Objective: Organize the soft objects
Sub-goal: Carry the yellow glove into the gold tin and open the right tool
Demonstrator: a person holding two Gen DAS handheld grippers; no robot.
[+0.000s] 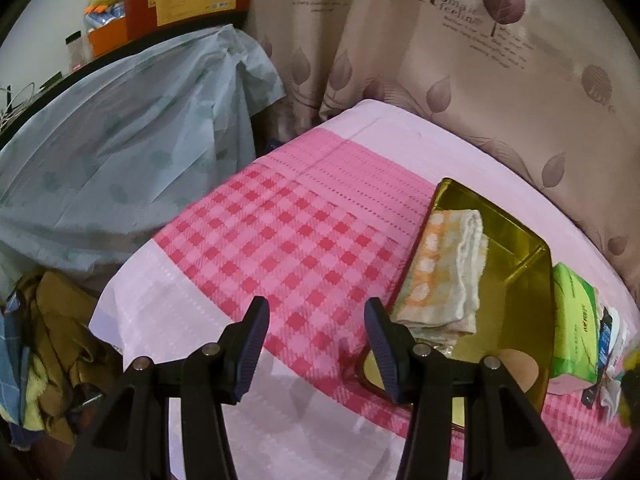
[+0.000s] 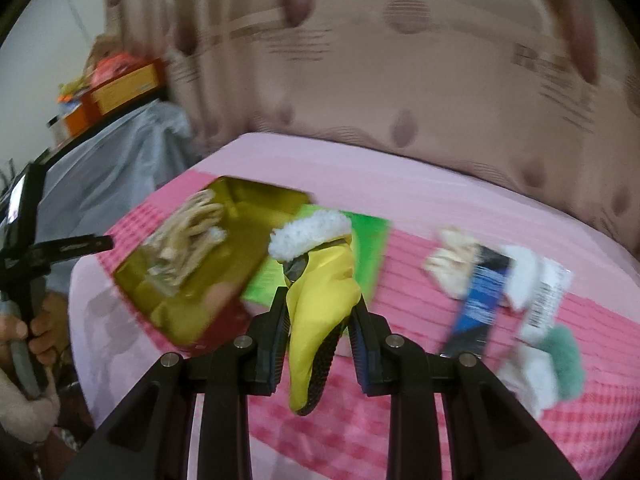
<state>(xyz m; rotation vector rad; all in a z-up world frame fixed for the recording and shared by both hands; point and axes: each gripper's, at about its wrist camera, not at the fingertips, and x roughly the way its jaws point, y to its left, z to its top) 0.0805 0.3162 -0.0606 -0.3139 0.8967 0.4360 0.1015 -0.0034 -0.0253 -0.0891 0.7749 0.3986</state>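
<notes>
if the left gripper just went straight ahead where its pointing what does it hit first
Most likely the pink checked tablecloth: the open left gripper points down at bare cloth. The gold tray with the folded towel sits just right of that line. Depth is uncertain.

Pink-and-white tablecloth (image 1: 280, 240) over the desk: bold red-pink gingham in the middle, finer pink stripes farther back, plain pale pink at the edges. Golden-yellow tray (image 1: 516, 248), shiny, with a dark red rim. Folded towel (image 1: 444, 268) in it, cream with orange and pale green checks. Bright green tissue pack (image 1: 572, 320) just beside the tray. Yellow glove (image 2: 320, 304) with black textured palm and fluffy white cuff. Blue-and-black packet (image 2: 480, 304) with white lettering, blurred. Teal and white fluffy item (image 2: 556, 364). Beige curtain (image 1: 460, 60) printed with mauve leaves and dark lettering. Pale blue cloth (image 1: 132, 140) with faint green dots. Black fingers (image 1: 252, 344).
</notes>
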